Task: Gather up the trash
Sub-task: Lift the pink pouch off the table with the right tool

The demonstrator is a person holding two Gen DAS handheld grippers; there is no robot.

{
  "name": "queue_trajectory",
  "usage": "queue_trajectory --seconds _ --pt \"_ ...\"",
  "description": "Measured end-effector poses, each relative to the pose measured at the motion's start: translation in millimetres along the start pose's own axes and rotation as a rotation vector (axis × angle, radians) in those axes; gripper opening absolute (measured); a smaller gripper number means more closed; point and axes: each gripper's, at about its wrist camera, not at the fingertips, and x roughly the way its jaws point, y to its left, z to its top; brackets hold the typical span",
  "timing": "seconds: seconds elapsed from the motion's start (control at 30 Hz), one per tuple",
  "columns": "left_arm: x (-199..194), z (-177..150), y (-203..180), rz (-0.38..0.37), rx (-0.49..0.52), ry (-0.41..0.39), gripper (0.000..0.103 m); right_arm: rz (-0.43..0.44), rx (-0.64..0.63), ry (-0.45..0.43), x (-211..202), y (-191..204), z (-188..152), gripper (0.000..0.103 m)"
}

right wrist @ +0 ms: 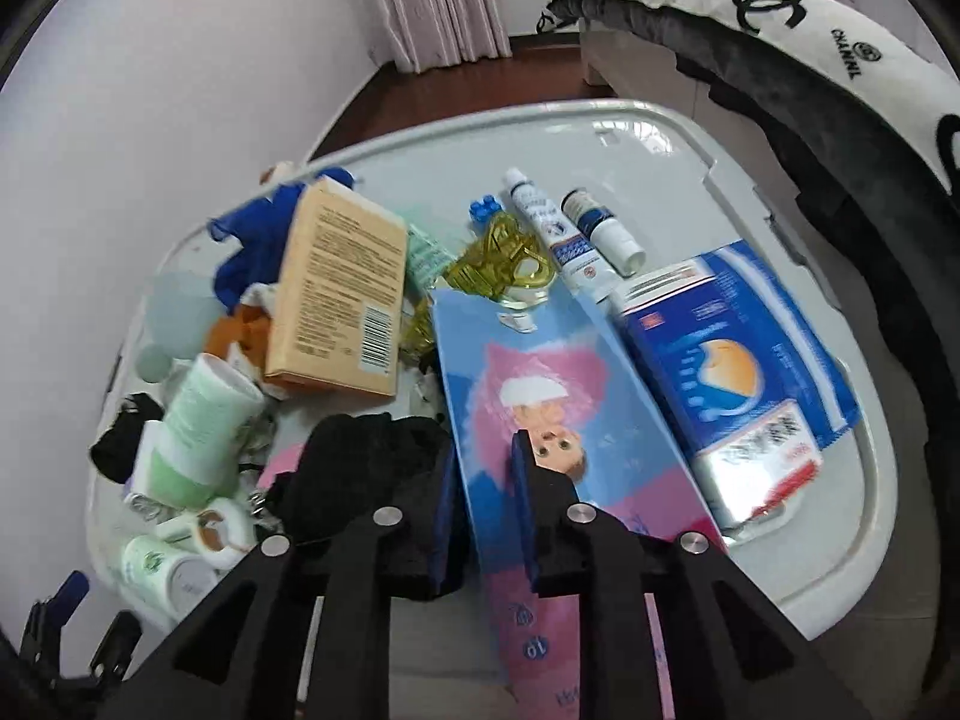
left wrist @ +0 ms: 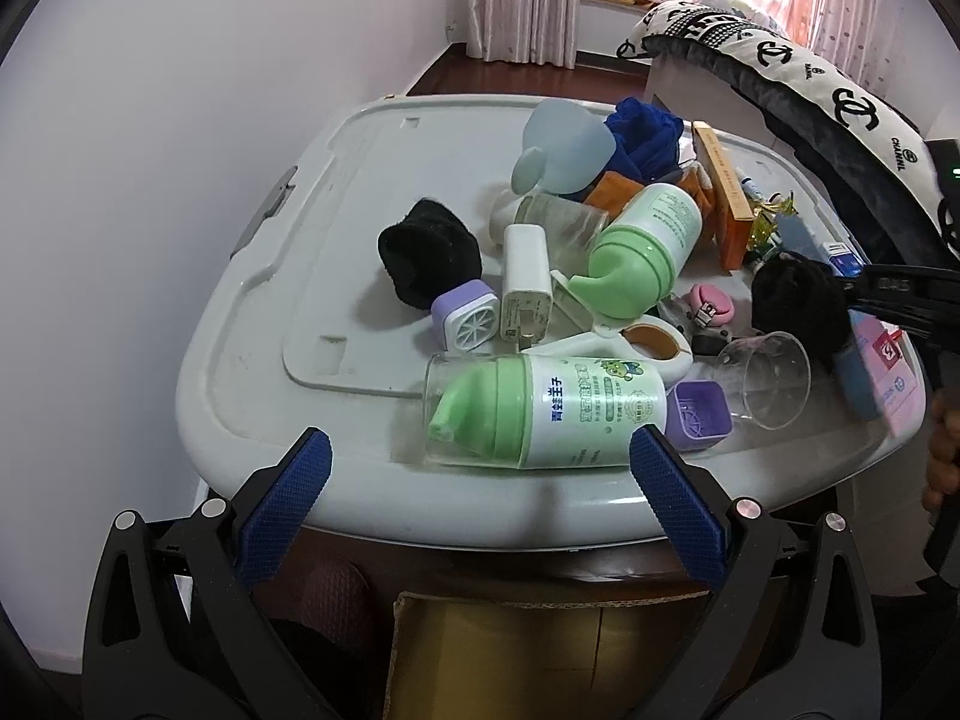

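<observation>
Loads still left to collect here, you've barely dented it as far as I can tell. Left view first: your left tongs [left wrist: 480, 468] are spread wide with nothing in them, hovering at the near edge of the tabletop [left wrist: 252, 324], which is really a grey bin lid. A green bottle [left wrist: 540, 414] lies on its side right between the tips. Behind it there's a charger [left wrist: 528, 282], a black sock [left wrist: 429, 261], a clear cup [left wrist: 765, 378] and a second green bottle [left wrist: 642, 246], all in one heap. A cardboard box [left wrist: 540, 654] sits below the edge, maybe where trash goes, can't say.

Right view: your right tongs [right wrist: 483, 516] are clamped on a pink-and-blue carton [right wrist: 540, 384], its far end still over the lid. Just beside it sit a blue box [right wrist: 732, 354], a tan box [right wrist: 342, 282] and two tubes [right wrist: 564, 228].

Room: white walls, dark wood floor, pink curtains, a bed with a logo blanket on the right.
</observation>
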Motion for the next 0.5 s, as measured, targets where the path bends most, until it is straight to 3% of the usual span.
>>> queue_trajectory --seconds 0.17,0.23,0.33,0.4,0.5 --pt "-7 1 4 -0.017 -0.012 -0.012 0.097 -0.089 -0.068 -0.021 5 16 0 0.012" --pt "-9 1 4 -0.011 -0.007 -0.022 0.097 -0.087 -0.079 -0.045 2 18 0 0.010" --pt "-11 0 2 0.004 0.011 -0.032 0.097 0.072 0.031 -0.102 -25 2 5 0.007" --pt "-13 -1 0 0.003 0.017 -0.039 0.097 0.244 0.092 -0.160 -53 -11 8 0.006" --pt "-12 0 -1 0.004 0.016 -0.043 0.097 0.358 0.142 -0.185 -68 -24 11 0.006"
